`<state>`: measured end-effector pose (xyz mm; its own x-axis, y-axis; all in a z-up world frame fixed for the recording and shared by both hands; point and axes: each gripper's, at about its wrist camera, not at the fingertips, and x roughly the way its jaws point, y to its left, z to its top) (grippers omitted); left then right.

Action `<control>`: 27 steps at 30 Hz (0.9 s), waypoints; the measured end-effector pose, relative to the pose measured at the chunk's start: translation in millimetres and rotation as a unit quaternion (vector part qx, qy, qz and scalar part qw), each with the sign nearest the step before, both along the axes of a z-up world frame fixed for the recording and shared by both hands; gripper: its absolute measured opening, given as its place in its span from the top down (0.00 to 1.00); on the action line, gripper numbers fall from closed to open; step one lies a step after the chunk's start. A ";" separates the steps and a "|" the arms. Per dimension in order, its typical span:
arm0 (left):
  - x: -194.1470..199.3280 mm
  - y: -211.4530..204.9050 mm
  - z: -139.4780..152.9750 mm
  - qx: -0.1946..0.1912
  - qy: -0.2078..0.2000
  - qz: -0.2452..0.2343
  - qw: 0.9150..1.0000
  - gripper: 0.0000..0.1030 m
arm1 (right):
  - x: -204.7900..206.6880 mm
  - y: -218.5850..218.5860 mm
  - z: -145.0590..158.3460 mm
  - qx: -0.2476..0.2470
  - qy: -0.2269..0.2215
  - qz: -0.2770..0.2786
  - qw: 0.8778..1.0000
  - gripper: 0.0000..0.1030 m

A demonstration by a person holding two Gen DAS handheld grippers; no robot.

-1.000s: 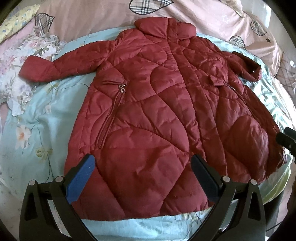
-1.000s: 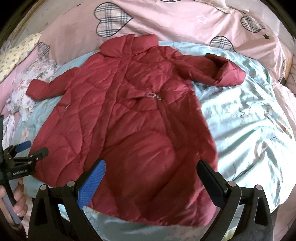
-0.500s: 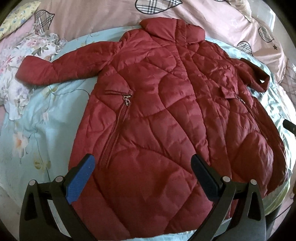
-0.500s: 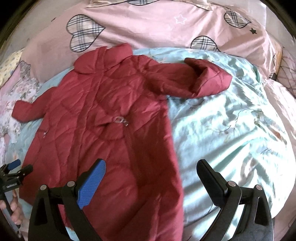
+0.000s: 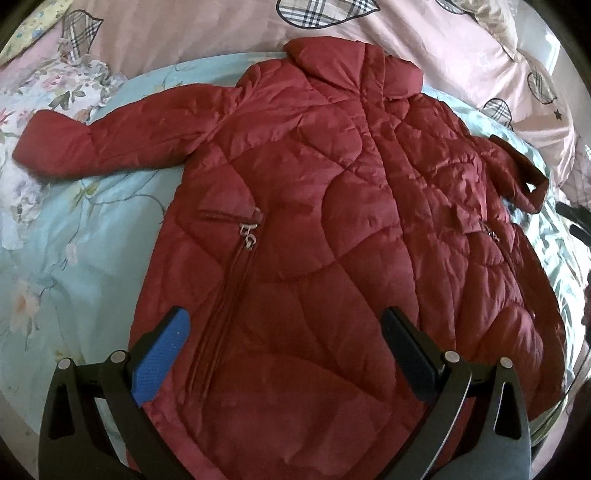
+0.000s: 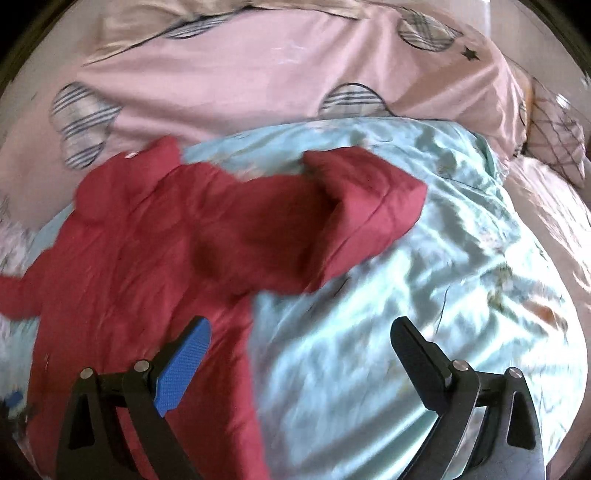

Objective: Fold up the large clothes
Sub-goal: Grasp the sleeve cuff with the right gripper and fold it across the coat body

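A dark red quilted coat [image 5: 325, 236] lies spread front-up on a light blue floral bedsheet [image 5: 74, 251], collar away from me, sleeves out to both sides. My left gripper [image 5: 284, 332] is open and empty above the coat's lower front, beside the left pocket zipper [image 5: 247, 232]. In the right wrist view the coat [image 6: 147, 251] fills the left side, with its right sleeve [image 6: 354, 214] lying out on the sheet [image 6: 424, 295]. My right gripper [image 6: 299, 336] is open and empty above the coat's right edge, just below that sleeve. This view is blurred.
A pink quilt with plaid hearts [image 5: 184, 33] lies behind the coat and also shows in the right wrist view [image 6: 258, 74]. A floral cloth [image 5: 40, 96] sits at the far left. The right gripper's dark tip [image 5: 576, 218] shows at the right edge.
Both grippers have moved forward over the coat toward the collar. The right one has swung right, so the right sleeve and bare sheet now fill its view. Both stay open.
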<state>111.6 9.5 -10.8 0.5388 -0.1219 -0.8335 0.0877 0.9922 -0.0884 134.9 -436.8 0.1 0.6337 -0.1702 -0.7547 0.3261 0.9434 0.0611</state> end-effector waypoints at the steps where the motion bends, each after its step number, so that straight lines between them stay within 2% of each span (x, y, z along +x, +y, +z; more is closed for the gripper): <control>1: 1.1 -1.5 0.1 0.002 -0.001 0.000 1.000 0.00 | 7.8 -6.7 -1.2 0.002 0.000 -0.008 1.000 0.05; 5: 10.2 -2.7 1.9 0.003 -0.008 0.001 1.000 0.00 | 39.4 -36.7 -2.7 0.008 -0.004 -0.041 0.999 0.07; 11: 24.2 -6.8 -1.5 0.000 -0.004 -0.003 1.000 0.00 | 90.7 -61.7 -8.4 -0.028 0.009 -0.063 0.998 0.11; 16: 32.4 -10.4 -4.4 0.000 -0.002 -0.006 1.000 0.00 | 122.4 -72.0 -25.3 -0.066 0.036 -0.076 0.994 0.34; 18: 34.6 -11.1 -4.7 -0.001 -0.003 -0.009 1.000 0.00 | 125.1 -76.6 -27.8 -0.057 0.028 -0.073 0.995 0.57; 19: 34.6 -11.2 -4.8 -0.001 -0.003 -0.010 1.000 0.00 | 125.8 -79.2 -28.2 -0.047 0.023 -0.071 0.996 0.65; 20: 34.0 -11.2 -5.1 -0.001 -0.005 -0.011 1.000 0.00 | 124.3 -80.2 -27.2 -0.036 0.016 -0.069 0.997 0.78; 21: 33.6 -11.3 -5.8 -0.001 -0.006 -0.012 1.000 0.00 | 121.6 -78.1 -24.1 -0.029 0.008 -0.067 0.997 0.83; 27: 33.1 -16.7 -8.7 0.002 -0.009 -0.019 1.000 0.00 | 107.9 -45.9 -4.7 -0.003 -0.037 -0.024 0.999 0.86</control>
<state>144.7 -7.1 -19.5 0.5493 -0.1385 -0.8240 0.1263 0.9886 -0.0819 242.8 -482.7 -4.6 0.6786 -0.2050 -0.7053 0.3648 0.9275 0.0814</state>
